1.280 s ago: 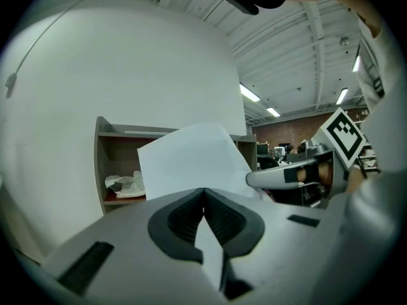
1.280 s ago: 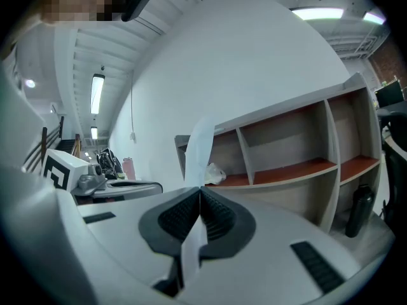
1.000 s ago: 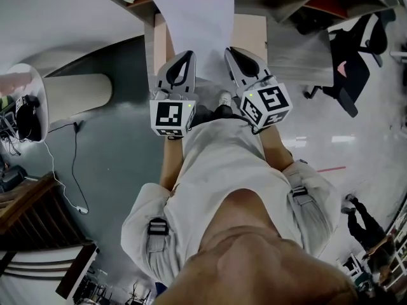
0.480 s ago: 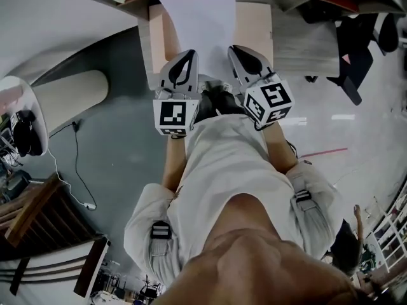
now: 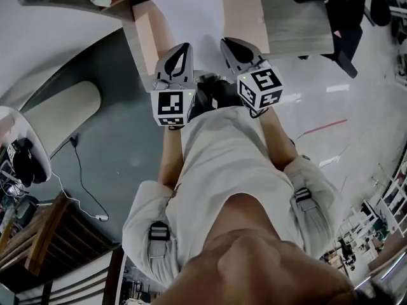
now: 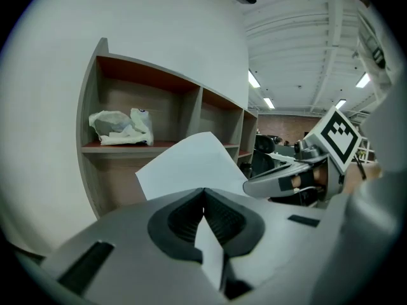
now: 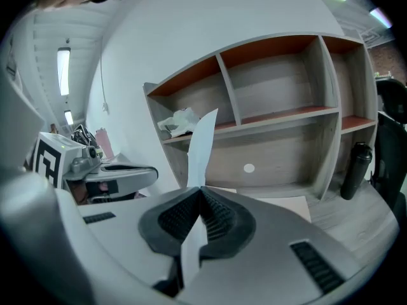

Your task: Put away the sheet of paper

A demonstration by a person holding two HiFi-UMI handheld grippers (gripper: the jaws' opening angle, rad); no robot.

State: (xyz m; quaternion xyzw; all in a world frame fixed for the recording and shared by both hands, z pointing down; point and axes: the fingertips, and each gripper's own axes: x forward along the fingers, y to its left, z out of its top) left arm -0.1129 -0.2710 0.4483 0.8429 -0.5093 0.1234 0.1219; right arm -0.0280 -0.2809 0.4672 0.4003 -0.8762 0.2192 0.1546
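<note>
A white sheet of paper point(image 5: 194, 18) hangs between my two grippers, stretching forward over a pale wooden board point(image 5: 245, 21) in the head view. My left gripper point(image 5: 180, 49) is shut on the sheet's near left edge; in the left gripper view the paper point(image 6: 187, 167) runs out from the closed jaws. My right gripper point(image 5: 230, 45) is shut on the near right edge, and in the right gripper view the sheet point(image 7: 200, 151) stands almost edge-on. Ahead is a wooden shelf unit point(image 7: 280, 116) with open compartments.
A crumpled white bag point(image 6: 121, 127) lies on the upper left shelf. A dark bottle point(image 7: 353, 169) stands at the shelf unit's right end. A black office chair point(image 5: 346, 27) is on the right, a white pillar base point(image 5: 60, 110) on the left. The person's body fills the lower head view.
Both grippers have sunk with the paper and come closer to the shelf unit. The board and shelf have slid toward the top of the head view.
</note>
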